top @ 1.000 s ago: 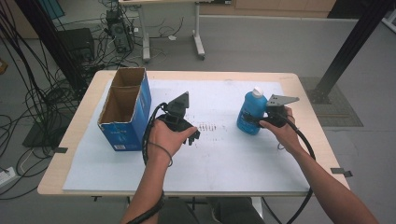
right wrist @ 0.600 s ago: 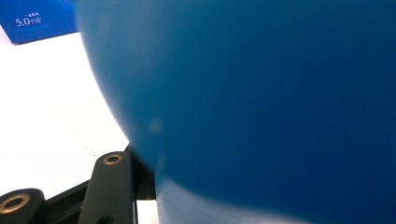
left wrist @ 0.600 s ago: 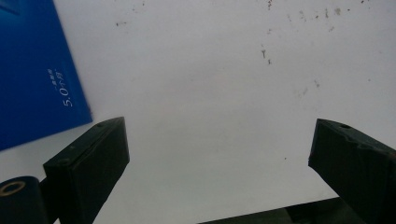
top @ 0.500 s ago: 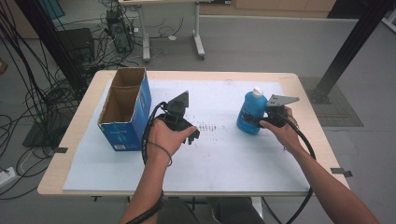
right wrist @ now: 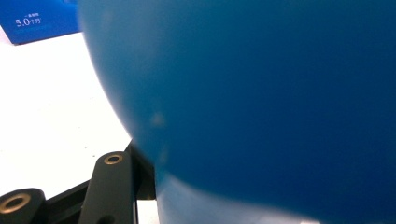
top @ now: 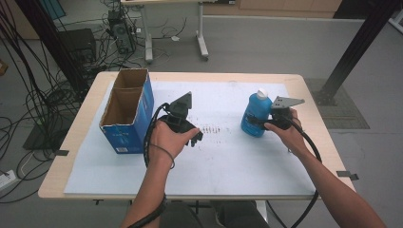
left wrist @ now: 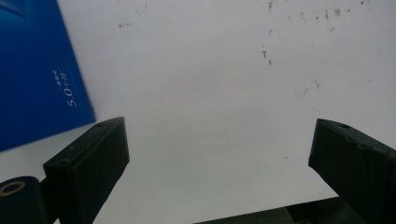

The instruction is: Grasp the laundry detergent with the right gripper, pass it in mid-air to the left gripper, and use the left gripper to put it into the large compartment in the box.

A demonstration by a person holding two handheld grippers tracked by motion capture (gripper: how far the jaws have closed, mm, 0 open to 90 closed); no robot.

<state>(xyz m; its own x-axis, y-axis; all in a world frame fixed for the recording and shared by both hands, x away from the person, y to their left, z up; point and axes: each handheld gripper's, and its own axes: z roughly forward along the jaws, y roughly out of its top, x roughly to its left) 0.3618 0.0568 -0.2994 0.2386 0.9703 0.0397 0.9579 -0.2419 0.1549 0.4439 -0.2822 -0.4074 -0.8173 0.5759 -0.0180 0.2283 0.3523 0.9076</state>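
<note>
the right gripper (top: 260,121) is clenched on the blue bottle (top: 253,115), which stands upright with its white cap (top: 261,93) on, on the white sheet (top: 237,156) toward the right edge of the tabletop (top: 304,90); its contents cannot be told. in the right gripper view the bottle's blue wall (right wrist: 261,102) presses close between the jaws. the left gripper (top: 194,137) rests near the tabletop's middle, jaws spread wide over bare sheet, grasping nothing. the blue cardboard box (top: 128,111) stands open-topped by the left edge; what shows of its inside is bare.
</note>
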